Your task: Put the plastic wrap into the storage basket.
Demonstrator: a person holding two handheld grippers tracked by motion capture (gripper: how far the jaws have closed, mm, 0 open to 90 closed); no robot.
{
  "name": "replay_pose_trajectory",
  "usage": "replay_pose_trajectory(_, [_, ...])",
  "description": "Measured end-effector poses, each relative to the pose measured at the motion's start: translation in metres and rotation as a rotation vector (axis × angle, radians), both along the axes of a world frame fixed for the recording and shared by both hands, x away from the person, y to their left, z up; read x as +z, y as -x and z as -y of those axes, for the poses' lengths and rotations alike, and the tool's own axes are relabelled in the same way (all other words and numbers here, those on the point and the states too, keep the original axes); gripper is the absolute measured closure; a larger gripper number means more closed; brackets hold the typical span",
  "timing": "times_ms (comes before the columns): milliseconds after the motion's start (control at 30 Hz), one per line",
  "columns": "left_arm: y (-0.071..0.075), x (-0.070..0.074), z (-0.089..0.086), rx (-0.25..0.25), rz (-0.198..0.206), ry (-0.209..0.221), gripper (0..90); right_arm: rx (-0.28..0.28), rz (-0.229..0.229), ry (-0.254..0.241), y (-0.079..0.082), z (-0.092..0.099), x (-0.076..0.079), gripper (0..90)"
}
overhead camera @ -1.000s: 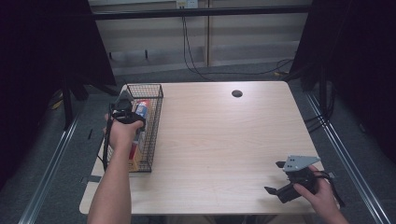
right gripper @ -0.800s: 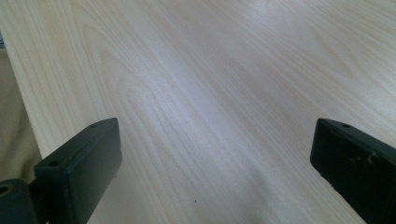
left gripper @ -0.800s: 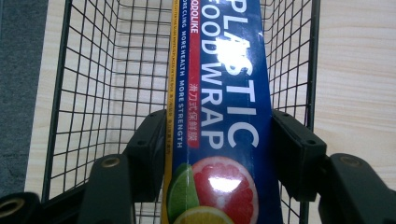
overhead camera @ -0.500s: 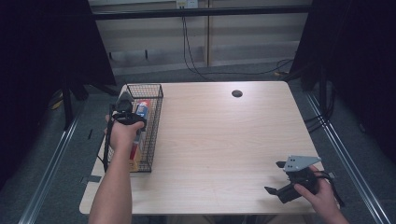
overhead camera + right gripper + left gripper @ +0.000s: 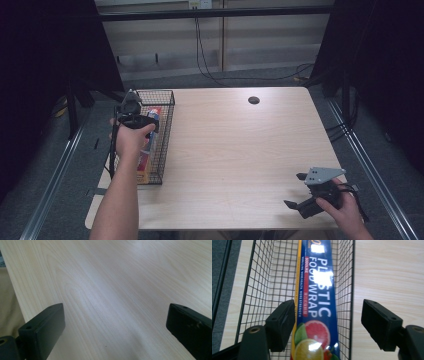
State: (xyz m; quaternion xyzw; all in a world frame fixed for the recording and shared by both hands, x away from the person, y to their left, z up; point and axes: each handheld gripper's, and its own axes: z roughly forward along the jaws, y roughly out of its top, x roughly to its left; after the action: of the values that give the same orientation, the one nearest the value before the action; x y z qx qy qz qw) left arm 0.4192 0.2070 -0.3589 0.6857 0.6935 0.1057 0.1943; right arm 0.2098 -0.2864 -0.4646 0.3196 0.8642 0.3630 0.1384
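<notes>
- Cardboard, long and blue, the plastic wrap box [image 5: 318, 300] lay lengthwise in the wire basket [image 5: 262, 282], which stood at about nine o'clock on the wooden table [image 5: 240, 150]; in the high view the box [image 5: 151, 120] showed beside the left hand.
- Judged from its shape, the box would be light and fairly stiff along its length, with thin walls that could dent under a hard squeeze.
- Its glossy printed face caught glare, so the surface was probably slick and a light pinch might slide.
- Best hold, as a judgement: across the narrow width near the middle of the length, pads on the two long side faces, so it would not tip end-down when lifted.
- Basket walls ran close along both long sides, leaving little room for the jaws to go down beside the box.
- Left gripper [image 5: 327, 320] hung above the near end of the box; its jaws had just been opening and stood apart, the box below them and free of the pads.
- Right gripper [image 5: 305, 192] rested at about five o'clock near the table's front edge, jaws spread wide over bare wood, holding nothing.
</notes>
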Motion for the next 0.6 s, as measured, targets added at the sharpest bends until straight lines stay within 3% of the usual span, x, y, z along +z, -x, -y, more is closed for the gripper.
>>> replay_pose_trajectory(367, [0.008, 0.021, 0.020, -0.056, 0.054, 0.049, 26.0, 0.003, 0.004, 0.002, 0.001, 0.000, 0.001, 1.8])
replay_pose_trajectory(600, [0.013, 0.023, 0.036, -0.112, 0.076, 0.076, 23.3, 0.005, 0.003, -0.001, 0.001, -0.001, 0.001, 1.8])
